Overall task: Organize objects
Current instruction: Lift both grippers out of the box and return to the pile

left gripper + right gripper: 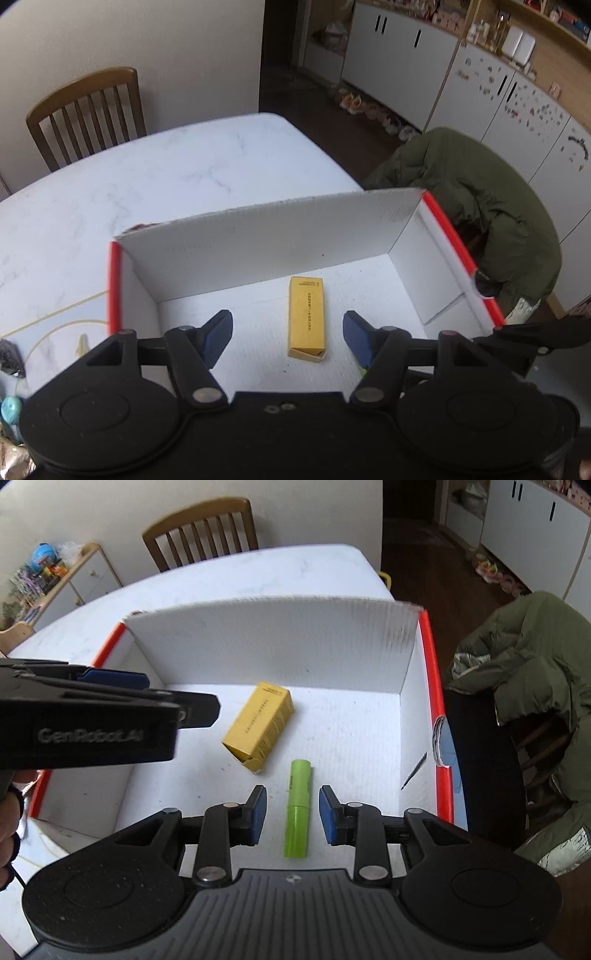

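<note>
The left gripper (288,338) hangs over the open white box (258,236), its blue-padded fingers (218,338) spread wide with nothing between them. Below and just ahead of them, a yellow carton (307,317) lies flat on the box floor, lengthwise away from the camera, its near end flap slightly open. The carton sits nearer the right-hand finger than the left one, touching neither.

The right gripper (292,814) is also spread apart, hovering low inside the same box (273,635). A lime-green tube (297,808) lies on the floor between its blue pads (258,814), running along the line of the fingers, with a clear gap to each pad. In this view the yellow carton (258,725) rests at an angle just beyond the tube, up and to the left, and the two are close but apart. The left gripper's body (88,720) crosses the left side of the right wrist view, held by a hand (9,823) at the frame edge.

The box has red-orange rims (432,686) along its side walls and a tall white back wall. It stands on a white marble-patterned table (166,166). A wooden chair (86,110) stands at the far side of the table, and an olive-green jacket (480,199) is draped over another chair to the right of the box.
</note>
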